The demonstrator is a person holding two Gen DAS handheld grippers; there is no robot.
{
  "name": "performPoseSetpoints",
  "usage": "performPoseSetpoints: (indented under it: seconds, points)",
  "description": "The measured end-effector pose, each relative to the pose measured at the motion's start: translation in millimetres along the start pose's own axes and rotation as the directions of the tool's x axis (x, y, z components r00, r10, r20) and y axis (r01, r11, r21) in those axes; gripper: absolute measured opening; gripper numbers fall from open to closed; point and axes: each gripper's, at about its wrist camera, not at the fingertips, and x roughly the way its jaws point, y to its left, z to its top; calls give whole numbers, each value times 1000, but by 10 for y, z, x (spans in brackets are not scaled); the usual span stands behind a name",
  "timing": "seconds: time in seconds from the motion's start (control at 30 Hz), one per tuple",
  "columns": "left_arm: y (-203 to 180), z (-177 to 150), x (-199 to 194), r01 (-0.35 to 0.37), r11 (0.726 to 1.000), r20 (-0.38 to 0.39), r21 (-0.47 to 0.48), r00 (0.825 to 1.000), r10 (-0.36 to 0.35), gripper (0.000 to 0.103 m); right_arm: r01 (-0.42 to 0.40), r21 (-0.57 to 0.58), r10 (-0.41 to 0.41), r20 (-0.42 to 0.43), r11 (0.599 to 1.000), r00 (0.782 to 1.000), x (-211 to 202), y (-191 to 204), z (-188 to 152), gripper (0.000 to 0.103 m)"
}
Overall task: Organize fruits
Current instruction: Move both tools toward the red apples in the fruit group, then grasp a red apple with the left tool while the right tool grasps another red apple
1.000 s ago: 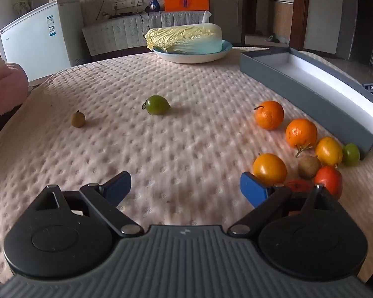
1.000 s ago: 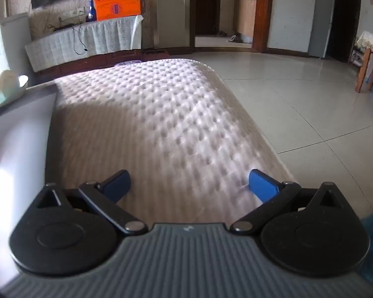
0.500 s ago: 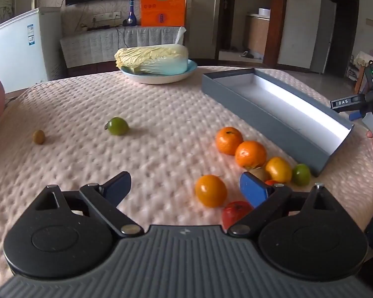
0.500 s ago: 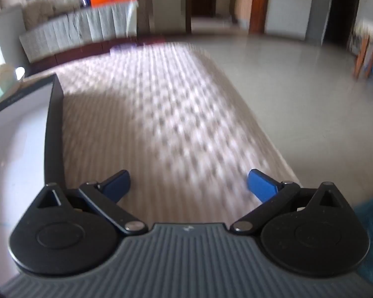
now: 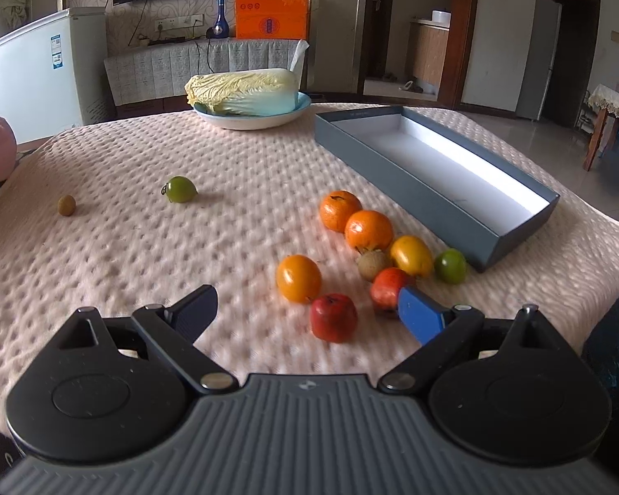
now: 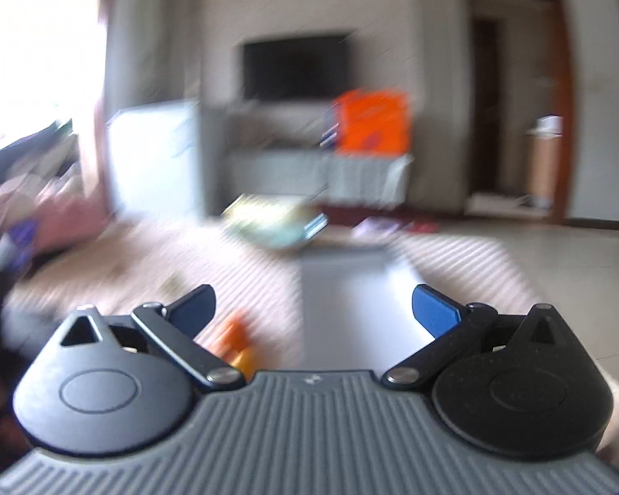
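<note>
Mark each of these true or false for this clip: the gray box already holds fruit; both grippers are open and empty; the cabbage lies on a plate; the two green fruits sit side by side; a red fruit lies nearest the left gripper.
1. The gray box already holds fruit. False: its white inside shows no fruit.
2. The left gripper and right gripper are open and empty. True.
3. The cabbage lies on a plate. True.
4. The two green fruits sit side by side. False: one green fruit lies alone at the left, the other green fruit beside the box's near corner.
5. A red fruit lies nearest the left gripper. True.
</note>
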Motion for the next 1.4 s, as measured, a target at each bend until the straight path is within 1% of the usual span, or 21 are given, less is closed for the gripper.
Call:
performPoseSetpoints:
  seconds: [0.07,0.1,0.17,0.23,0.27,0.3,0.43,0.5,0.6,0.63,0.67,0.77,0.83,0.9,0.97,1.07,1.13,1.2,1.4]
  points:
    - [-64,-40,-51,-9,1000,0,18,1000,9,97,-6,-56,4,-51,998,999,42,209,-129,102]
    - [-94,-60,-67,-14,999,0,29,1000,14,97,-29,-100,22,-65,995,998,64,293,-169,101]
    - [-140,-95,-94,-27,998,0,51,1000,27,97,-32,-154,20,-75,988,997,73,371,-208,99]
    - [-168,-106,-109,-31,997,3,65,1000,31,97,-41,-143,29,-91,989,995,53,347,-209,92]
    - [-170,-106,-116,-32,997,5,67,999,31,97,-45,-128,31,-107,991,994,73,320,-206,82]
    - [-166,-105,-118,-35,997,8,65,999,35,97,-46,-115,32,-126,992,992,134,255,-189,76]
    - [-123,-88,-120,-23,998,10,53,1000,23,96,-66,-83,51,-171,994,984,203,189,-256,75]
    - [-101,-89,-120,-22,998,20,55,1000,21,96,-78,-72,63,-190,994,980,256,178,-293,62]
    - [-45,-93,-93,-19,998,16,59,1000,18,94,-96,-55,82,-221,994,972,318,164,-335,56]
    - [-19,-92,-83,-16,998,14,57,1000,15,90,-104,-47,91,-228,993,969,328,154,-338,53]
    - [2,-92,-75,-10,998,10,55,1000,9,89,-111,-41,99,-234,993,967,352,158,-342,49]
    - [47,-99,-60,2,999,8,46,1000,-2,83,-120,-37,107,-243,992,964,413,190,-342,48]
    - [72,-90,-37,26,999,2,37,1000,-26,76,-119,-37,106,-253,992,962,460,219,-344,48]
    - [69,-83,-13,55,998,-3,39,998,-55,67,-122,-33,109,-264,992,958,519,250,-354,48]
    - [31,-85,41,60,997,-11,58,998,-60,61,-133,-23,122,-272,991,955,568,278,-365,48]
    - [-10,-92,137,72,995,-39,75,997,-69,48,-149,-21,138,-274,989,952,611,328,-351,48]
    - [-27,-90,179,82,993,-46,82,996,-79,44,-147,-15,137,-278,989,951,650,346,-349,48]
    - [-28,-87,212,96,992,-51,81,994,-92,41,-143,5,138,-290,990,947,697,332,-356,48]
    - [20,-55,296,100,993,-61,55,993,-96,41,-147,27,148,-302,989,942,759,320,-364,48]
